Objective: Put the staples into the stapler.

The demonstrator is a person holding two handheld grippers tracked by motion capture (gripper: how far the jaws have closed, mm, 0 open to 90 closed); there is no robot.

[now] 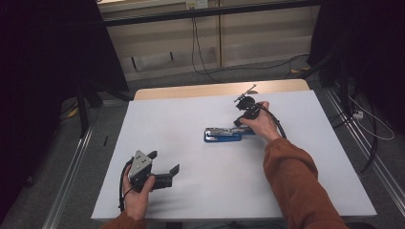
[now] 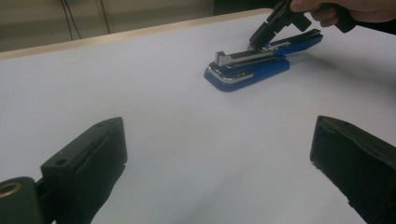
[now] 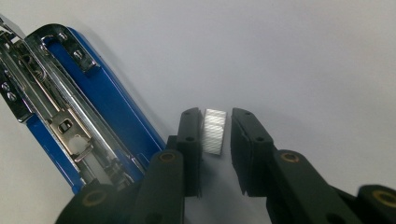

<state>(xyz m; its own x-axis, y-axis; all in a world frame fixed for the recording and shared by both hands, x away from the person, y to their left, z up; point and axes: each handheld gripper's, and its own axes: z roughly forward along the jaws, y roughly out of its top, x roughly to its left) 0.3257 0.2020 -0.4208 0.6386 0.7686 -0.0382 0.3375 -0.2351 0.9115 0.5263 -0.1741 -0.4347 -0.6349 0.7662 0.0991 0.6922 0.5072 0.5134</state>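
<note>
White table (image 1: pixel 191 119) standing on grey carpet (image 1: pixel 157 78), wooden edge (image 1: pixel 191 90) showing at its far side, black cables (image 1: pixel 200 52) hanging down the pale wall (image 1: pixel 258 38) behind, metal rails (image 1: pixel 71 162) running alongside.

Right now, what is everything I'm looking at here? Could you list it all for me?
stapler: one, blue and chrome, opened, lying right of the table's centre.
strip of staples: one, silver, between the right gripper's jaws; a gap shows on one side.
table: one, white top with a wooden far edge.
floor cables: several, black, beyond the table.
left gripper: one, black, open, near left.
right gripper: one, black, at the stapler's right end.
</note>
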